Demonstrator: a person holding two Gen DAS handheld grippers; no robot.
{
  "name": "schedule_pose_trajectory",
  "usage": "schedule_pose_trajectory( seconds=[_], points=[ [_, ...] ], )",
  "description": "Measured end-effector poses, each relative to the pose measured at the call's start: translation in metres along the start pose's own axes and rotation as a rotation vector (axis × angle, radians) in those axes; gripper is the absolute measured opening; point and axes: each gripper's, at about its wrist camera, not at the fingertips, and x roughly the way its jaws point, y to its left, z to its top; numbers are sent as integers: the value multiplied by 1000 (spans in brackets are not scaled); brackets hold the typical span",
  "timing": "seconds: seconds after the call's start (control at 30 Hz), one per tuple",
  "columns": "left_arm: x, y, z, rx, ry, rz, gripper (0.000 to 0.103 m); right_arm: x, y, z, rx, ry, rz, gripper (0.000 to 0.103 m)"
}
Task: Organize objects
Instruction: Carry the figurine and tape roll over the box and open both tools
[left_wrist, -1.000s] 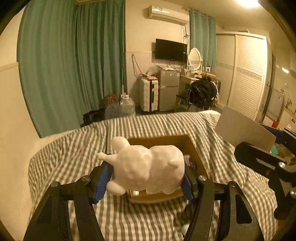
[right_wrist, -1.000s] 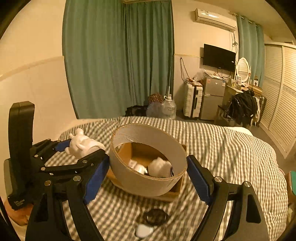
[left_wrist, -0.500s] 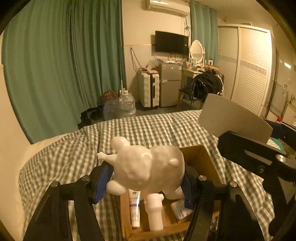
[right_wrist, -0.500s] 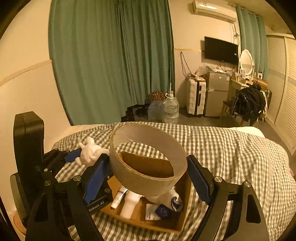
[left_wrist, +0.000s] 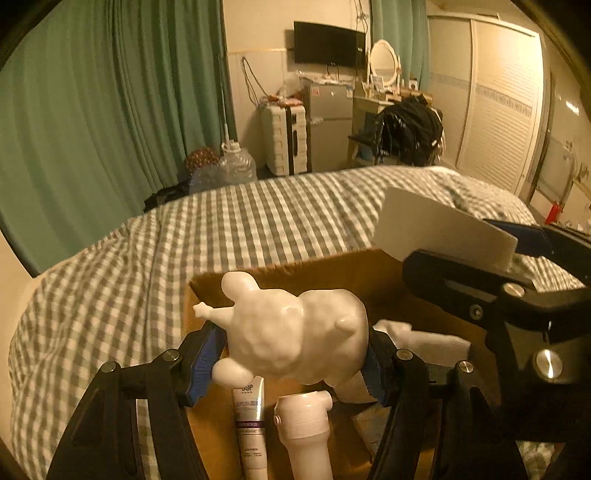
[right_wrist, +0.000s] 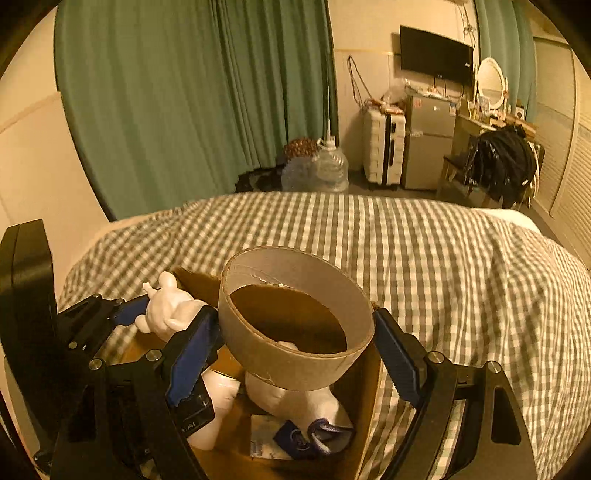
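Note:
My left gripper (left_wrist: 295, 354) is shut on a white lumpy figurine (left_wrist: 295, 336) and holds it over the open cardboard box (left_wrist: 332, 269) on the bed. My right gripper (right_wrist: 295, 336) is shut on a wide cardboard tape ring (right_wrist: 295, 354), also held over the box (right_wrist: 365, 417). The figurine (right_wrist: 170, 306) shows at the left in the right wrist view. The ring (left_wrist: 439, 229) shows at the right in the left wrist view. Inside the box lie a tube (left_wrist: 251, 417), a white bottle (left_wrist: 306, 432) and other white items (right_wrist: 295, 402).
The box sits on a grey checked bedspread (right_wrist: 424, 258). Green curtains (left_wrist: 110, 110), water jugs (right_wrist: 325, 166), a suitcase (right_wrist: 382, 147), a small fridge (right_wrist: 428, 140) and a chair with a dark bag (right_wrist: 502, 166) stand beyond the bed.
Both grippers have come closer over the box with their loads still held. The box now fills the lower view and its contents show beneath the figurine and the ring.

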Motion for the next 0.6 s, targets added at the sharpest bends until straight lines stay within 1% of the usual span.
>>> schedule_pose_trajectory(
  seconds=[0.13, 0.23, 0.4, 0.53, 0.6],
  points=[
    [11, 0, -4, -8, 35, -18, 67, 13, -2, 0, -9, 23, 1, 84],
    [15, -1, -4, -10, 42, -35, 67, 21, -6, -2, -5, 39, 4, 84],
    [20, 4, -7, -25, 56, -33, 67, 30, -9, -6, 13, 63, 4, 85],
    [20, 7, -6, -38, 66, -36, 69, 26, -12, -8, 30, 41, 7, 86],
    [19, 8, -6, -40, 63, -41, 74, 25, -17, -5, 50, 30, 11, 86]
  ],
)
